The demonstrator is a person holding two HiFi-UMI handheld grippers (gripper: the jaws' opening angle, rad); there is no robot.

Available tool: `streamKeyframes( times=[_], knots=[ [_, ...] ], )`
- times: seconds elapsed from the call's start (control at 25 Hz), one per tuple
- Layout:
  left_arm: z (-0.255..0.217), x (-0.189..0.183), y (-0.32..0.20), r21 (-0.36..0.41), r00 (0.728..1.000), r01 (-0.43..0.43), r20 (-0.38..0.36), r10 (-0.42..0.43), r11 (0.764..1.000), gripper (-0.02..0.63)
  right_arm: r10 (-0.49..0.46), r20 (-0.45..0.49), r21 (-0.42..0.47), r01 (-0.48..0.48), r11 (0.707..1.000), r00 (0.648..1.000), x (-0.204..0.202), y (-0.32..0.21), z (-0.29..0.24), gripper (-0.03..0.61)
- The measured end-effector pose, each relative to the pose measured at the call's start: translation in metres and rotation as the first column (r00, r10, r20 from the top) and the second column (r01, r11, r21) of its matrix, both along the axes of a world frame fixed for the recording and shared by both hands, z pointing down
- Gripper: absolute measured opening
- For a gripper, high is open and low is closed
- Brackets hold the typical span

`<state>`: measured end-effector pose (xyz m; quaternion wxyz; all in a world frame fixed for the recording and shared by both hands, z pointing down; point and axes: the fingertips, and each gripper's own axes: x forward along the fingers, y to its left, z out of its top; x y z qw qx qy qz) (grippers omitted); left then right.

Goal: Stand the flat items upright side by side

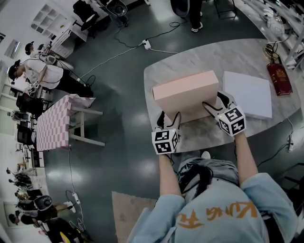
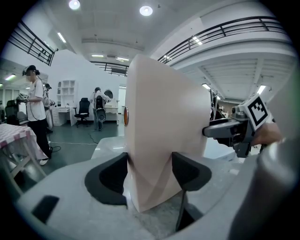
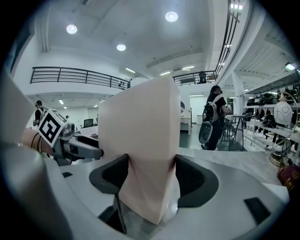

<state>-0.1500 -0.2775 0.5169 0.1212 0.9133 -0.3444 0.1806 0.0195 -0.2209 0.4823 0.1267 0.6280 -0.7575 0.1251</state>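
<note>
Pink box [image 1: 186,94] is clamped at its near corners, my left claw [image 1: 169,119] pinching one, my right claw [image 1: 216,103] the other; its far side hides beyond both.

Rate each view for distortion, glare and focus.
Head view: strong fisheye bend, floor dim, marble table evenly lit. Left gripper view: dark round vignette, ceiling lamps bloom, pink box fills the middle, soft-edged. Right gripper view: same vignette, railings curve, lamps blown out.
</note>
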Motion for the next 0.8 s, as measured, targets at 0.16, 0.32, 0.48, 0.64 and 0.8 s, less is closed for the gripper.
streamKeyframes(
  times=[0.16, 0.32, 0.48, 0.64, 0.8],
  knots=[
    [-0.001, -0.004, 0.01, 0.013, 1.0, 0.011, 0.013, -0.011, 1.0, 0.31, -0.001, -0.015, 0.005, 0.001, 1.0, 1.0, -0.005, 0.01, -0.002, 0.316],
    [0.002, -0.007, 0.019, 0.015, 1.0, 0.015, 0.004, -0.015, 1.0, 0.311, -0.011, -0.013, 0.004, 0.011, 1.0, 1.0, -0.008, 0.02, 0.001, 0.318],
    [0.01, -0.008, 0.026, 0.001, 1.0, 0.016, 0.006, -0.016, 1.0, 0.314, -0.009, 0.007, -0.008, 0.009, 1.0, 1.0, -0.008, 0.027, 0.007, 0.321],
    [0.011, -0.009, 0.027, -0.003, 1.0, 0.011, 0.021, -0.011, 1.0, 0.316, 0.008, 0.017, -0.014, -0.008, 1.0, 1.0, -0.007, 0.028, 0.008, 0.327],
    [0.01, -0.011, 0.029, -0.007, 1.0, 0.004, 0.023, -0.004, 1.0, 0.316, 0.028, 0.032, -0.014, -0.027, 1.0, 0.999, -0.007, 0.03, 0.005, 0.334]
  ],
)
